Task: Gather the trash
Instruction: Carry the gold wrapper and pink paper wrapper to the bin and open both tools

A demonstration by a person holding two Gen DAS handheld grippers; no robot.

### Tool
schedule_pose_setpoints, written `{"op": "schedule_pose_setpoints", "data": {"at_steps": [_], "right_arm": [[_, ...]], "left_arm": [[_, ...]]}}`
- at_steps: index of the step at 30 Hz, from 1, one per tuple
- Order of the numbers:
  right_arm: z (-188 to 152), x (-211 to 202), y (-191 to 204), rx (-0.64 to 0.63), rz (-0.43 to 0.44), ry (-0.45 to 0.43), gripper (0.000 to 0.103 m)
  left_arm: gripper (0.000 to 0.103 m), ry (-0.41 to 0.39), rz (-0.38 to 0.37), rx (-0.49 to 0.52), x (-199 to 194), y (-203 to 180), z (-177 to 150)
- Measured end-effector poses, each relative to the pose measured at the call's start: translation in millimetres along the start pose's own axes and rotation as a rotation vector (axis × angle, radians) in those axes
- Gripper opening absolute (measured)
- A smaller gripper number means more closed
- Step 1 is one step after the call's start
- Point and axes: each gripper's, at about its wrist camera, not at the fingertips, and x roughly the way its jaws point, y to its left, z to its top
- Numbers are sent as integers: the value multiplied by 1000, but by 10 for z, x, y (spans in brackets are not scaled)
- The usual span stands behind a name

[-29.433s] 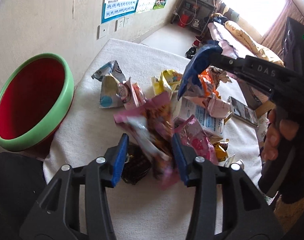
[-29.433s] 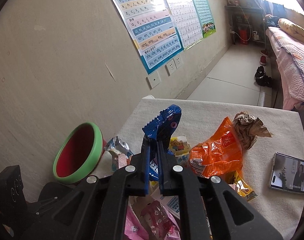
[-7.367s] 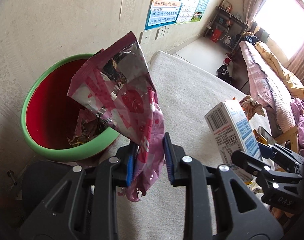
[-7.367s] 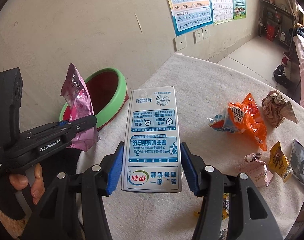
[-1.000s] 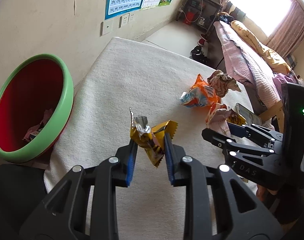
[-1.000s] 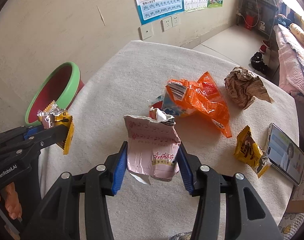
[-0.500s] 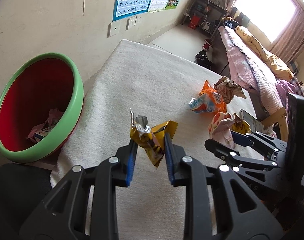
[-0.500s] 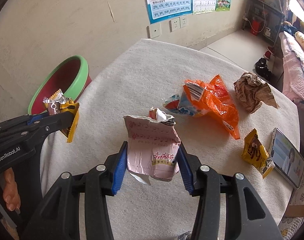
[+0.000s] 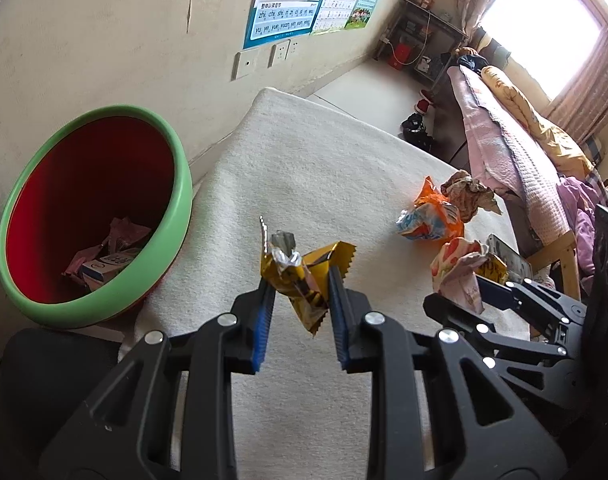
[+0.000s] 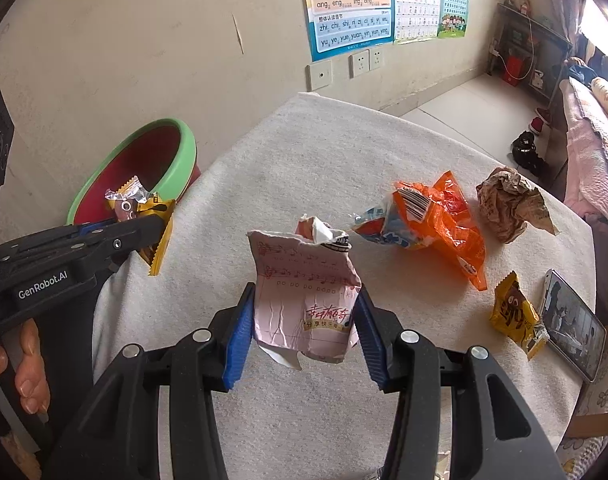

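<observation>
My left gripper (image 9: pixel 300 304) is shut on a yellow snack wrapper (image 9: pixel 300 276) and holds it above the white-covered table (image 9: pixel 323 160), right of the green-rimmed red bin (image 9: pixel 156 240). The bin holds several wrappers and a carton (image 9: pixel 100 260). My right gripper (image 10: pixel 304 324) is shut on a pink paper packet (image 10: pixel 304 296) over the table's near middle. The left gripper with its wrapper (image 10: pixel 152 216) shows at the left of the right wrist view, near the bin (image 10: pixel 180 160).
On the table lie an orange bag (image 10: pixel 435 216), a crumpled brown paper ball (image 10: pixel 507 204), a small yellow wrapper (image 10: pixel 515 316) and a phone (image 10: pixel 571 324). A bed (image 9: pixel 511 148) stands beyond the table on the right. The wall is behind the bin.
Both grippers have moved left toward the bin, still holding their items. The bin looks nearer and larger in both views.
</observation>
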Motion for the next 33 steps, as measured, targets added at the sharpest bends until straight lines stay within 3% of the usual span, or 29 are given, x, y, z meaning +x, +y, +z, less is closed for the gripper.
{"op": "schedule_pose_setpoints", "data": {"at_steps": [33], "right_arm": [[41, -31, 388, -46, 35, -8, 47]], "left_arm": [[25, -16, 12, -79, -16, 291, 53]]}}
